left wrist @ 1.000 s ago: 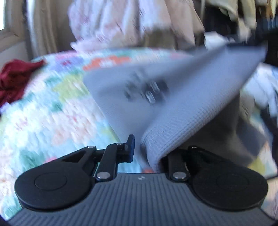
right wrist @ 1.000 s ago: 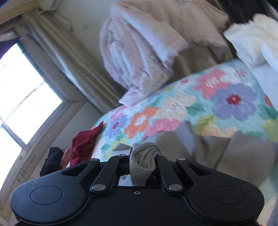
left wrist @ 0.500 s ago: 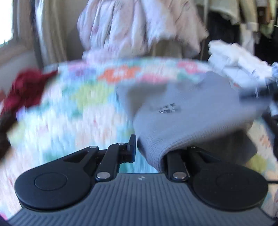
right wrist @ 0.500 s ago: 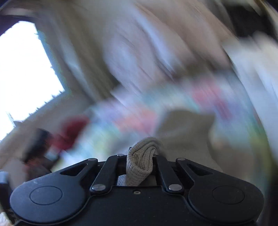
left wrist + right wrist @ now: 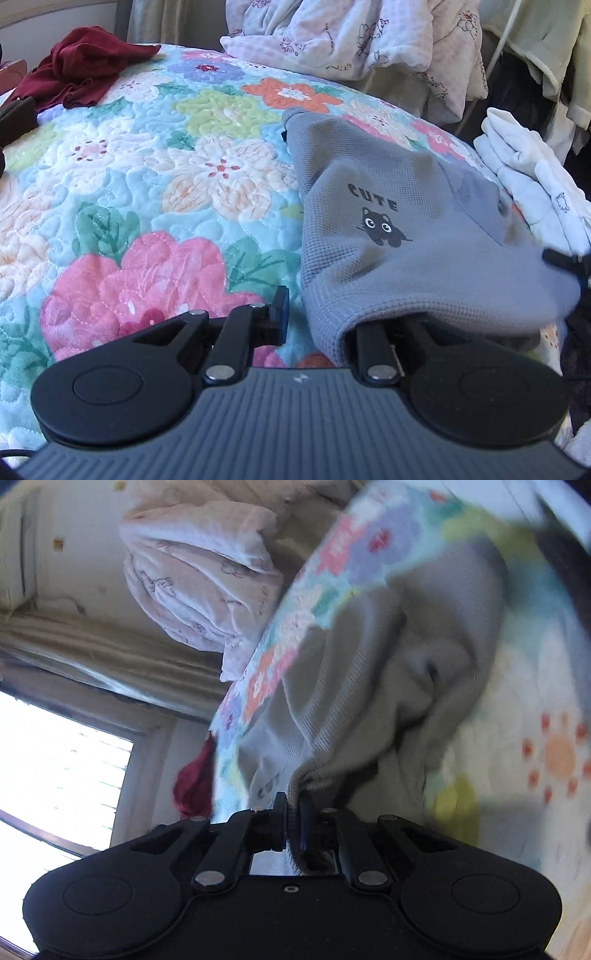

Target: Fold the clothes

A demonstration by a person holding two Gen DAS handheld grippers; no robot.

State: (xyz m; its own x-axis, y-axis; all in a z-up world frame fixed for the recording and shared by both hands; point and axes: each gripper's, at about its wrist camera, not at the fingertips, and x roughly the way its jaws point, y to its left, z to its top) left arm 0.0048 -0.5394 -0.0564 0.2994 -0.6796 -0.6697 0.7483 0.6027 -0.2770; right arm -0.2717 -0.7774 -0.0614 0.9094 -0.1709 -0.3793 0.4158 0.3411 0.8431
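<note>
Grey waffle-knit top [image 5: 388,236] fills the lower right of your left view, your left gripper [image 5: 317,314] clamped on its hem; your right gripper [image 5: 291,812] pinches another edge. Beyond lies the floral quilt [image 5: 147,166].

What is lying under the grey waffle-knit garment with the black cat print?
The grey waffle-knit garment rests on the floral quilt. It also covers one finger of the left gripper; anything else beneath is hidden.

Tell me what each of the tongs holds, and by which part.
Both hold the grey top: right tongs pinch a ribbed edge; left tongs grip its hem.
</note>
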